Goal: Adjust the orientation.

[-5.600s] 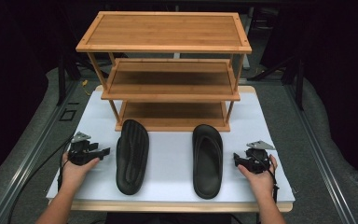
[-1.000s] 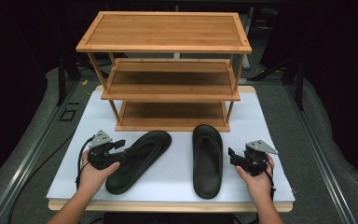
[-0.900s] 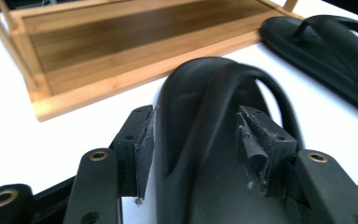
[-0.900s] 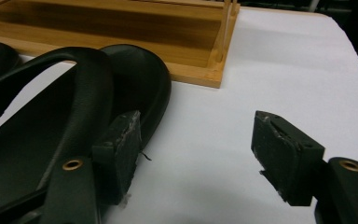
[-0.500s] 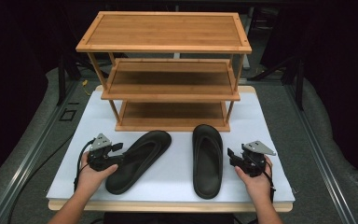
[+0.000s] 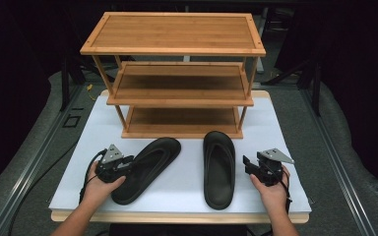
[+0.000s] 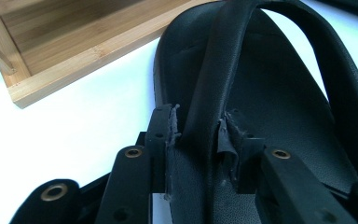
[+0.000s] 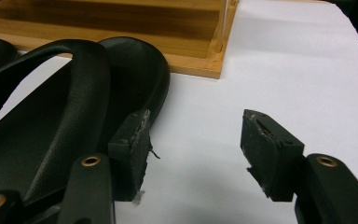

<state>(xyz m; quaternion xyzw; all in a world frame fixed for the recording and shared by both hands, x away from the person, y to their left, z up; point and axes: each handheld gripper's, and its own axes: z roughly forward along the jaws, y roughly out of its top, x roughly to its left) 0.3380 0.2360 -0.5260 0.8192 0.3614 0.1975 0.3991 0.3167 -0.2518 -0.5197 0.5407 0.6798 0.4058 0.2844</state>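
Two black sandals lie on the white table top. The left sandal [image 6: 150, 167] lies slanted, toe toward the rack. My left gripper [image 6: 127, 163] sits over its heel end; its jaws have just been closing, and in the left gripper view the pads [image 7: 168, 135] press on the sandal's strap [image 7: 223, 60] from both sides. The right sandal [image 6: 219, 169] lies straight. My right gripper [image 6: 247, 165] rests just to its right. Its jaws have just been closing a little but stand open [image 8: 196, 144] over bare table, with the sandal [image 8: 51, 126] beside the left jaw.
A three-tier bamboo shoe rack [image 6: 177, 49] stands at the back of the table, its lowest shelf [image 6: 182, 120] just beyond the sandals' toes. The white table top [image 6: 285, 123] has a wooden front edge. Dark floor and black stands surround the table.
My left gripper has sunk onto the left sandal's heel end and its jaws have closed on the strap. The right gripper has stayed put beside the right sandal.
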